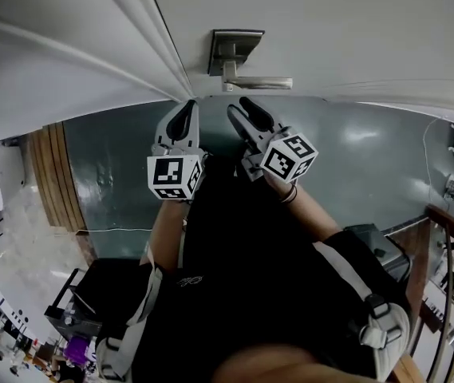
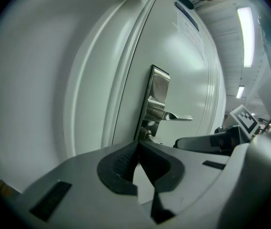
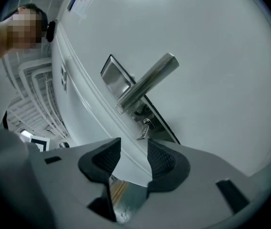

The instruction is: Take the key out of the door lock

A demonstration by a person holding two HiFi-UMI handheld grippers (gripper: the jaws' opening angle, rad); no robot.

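The white door [image 1: 330, 22] carries a metal lock plate [image 1: 230, 50] with a lever handle [image 1: 262, 82]. In the right gripper view a small silver key [image 3: 145, 128] sticks out of the plate [image 3: 116, 78] just under the handle [image 3: 149, 80]. My right gripper [image 3: 134, 147] is open, its jaws a short way in front of the key and not touching it. In the left gripper view the same key [image 2: 148, 134] shows below the handle [image 2: 173, 117]. My left gripper [image 2: 138, 146] is shut on nothing, to the left of the lock near the door edge. Both grippers [image 1: 185, 110] [image 1: 242, 110] sit just below the handle.
The door frame [image 1: 155, 46] runs along the left of the lock. Below lie a grey-green floor [image 1: 370, 166] and a wooden strip [image 1: 51, 174]. A stair railing [image 1: 450, 278] stands at the right and a black cart [image 1: 75, 309] at the lower left.
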